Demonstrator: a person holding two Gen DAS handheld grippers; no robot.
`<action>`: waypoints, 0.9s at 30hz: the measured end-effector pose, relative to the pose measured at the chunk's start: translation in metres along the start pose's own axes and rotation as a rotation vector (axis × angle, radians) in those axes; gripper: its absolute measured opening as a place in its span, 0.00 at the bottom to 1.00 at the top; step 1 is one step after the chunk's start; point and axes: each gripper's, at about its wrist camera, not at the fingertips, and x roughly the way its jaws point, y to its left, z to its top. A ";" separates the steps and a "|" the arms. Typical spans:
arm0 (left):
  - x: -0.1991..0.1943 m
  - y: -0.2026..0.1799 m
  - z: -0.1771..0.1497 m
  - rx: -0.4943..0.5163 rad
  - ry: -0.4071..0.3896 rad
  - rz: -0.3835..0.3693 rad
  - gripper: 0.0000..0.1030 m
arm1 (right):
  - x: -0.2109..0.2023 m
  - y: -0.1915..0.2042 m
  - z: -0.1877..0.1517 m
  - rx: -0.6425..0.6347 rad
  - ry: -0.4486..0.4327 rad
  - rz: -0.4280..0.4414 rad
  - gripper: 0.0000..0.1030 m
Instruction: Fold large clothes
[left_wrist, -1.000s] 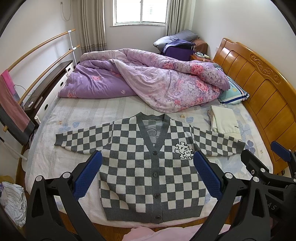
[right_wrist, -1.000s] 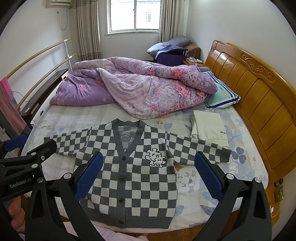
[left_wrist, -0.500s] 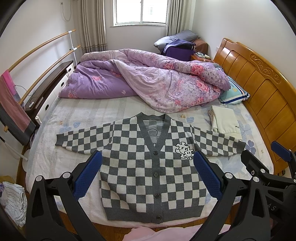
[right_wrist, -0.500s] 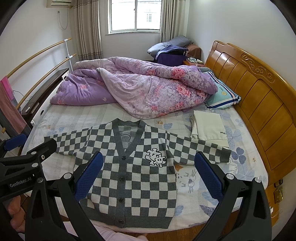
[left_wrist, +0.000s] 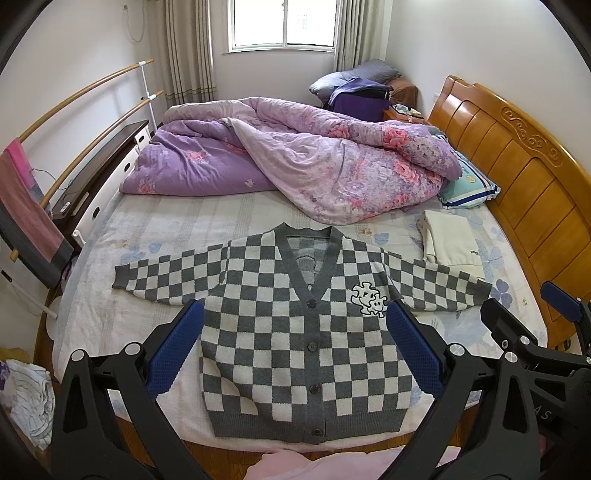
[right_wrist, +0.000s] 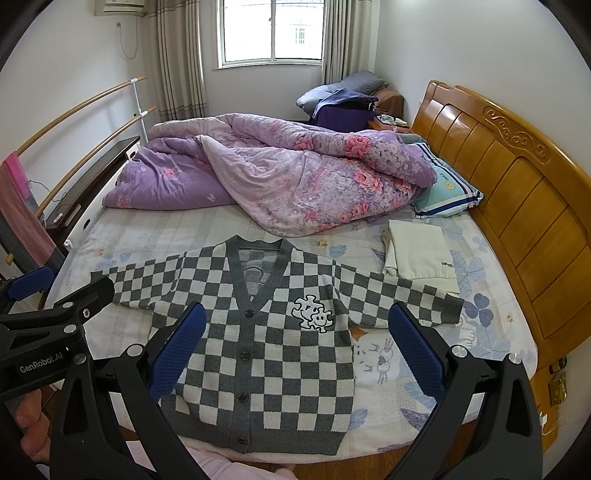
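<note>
We hold the left gripper (left_wrist: 293, 349) and right gripper (right_wrist: 297, 350) above the near edge of the bed (left_wrist: 184, 229), fingers spread wide and empty. The checkered cardigan (left_wrist: 295, 332) lies flat, buttoned, sleeves outstretched, apparently laid out so folding can begin.

The left gripper (left_wrist: 294, 347) is held level with its jaws spread wide, blue pads (left_wrist: 173, 347) facing each other across an empty gap. The right gripper (right_wrist: 297, 349) sits the same way — jaws wide apart, nothing between them. The two are side by side: each shows at the edge of the other's view. A thumb (right_wrist: 31, 424) shows low on the left of the right wrist view — wrapped by the left gripper's handle.
</note>
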 end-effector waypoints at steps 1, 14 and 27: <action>0.000 0.000 -0.001 0.000 -0.001 0.004 0.95 | 0.000 0.000 0.000 -0.001 -0.002 0.003 0.92; -0.013 0.000 -0.006 -0.046 0.007 0.069 0.95 | 0.001 0.007 -0.005 -0.042 0.017 0.092 0.93; -0.035 0.026 -0.040 -0.212 0.058 0.232 0.95 | 0.011 0.035 -0.012 -0.163 0.103 0.305 0.93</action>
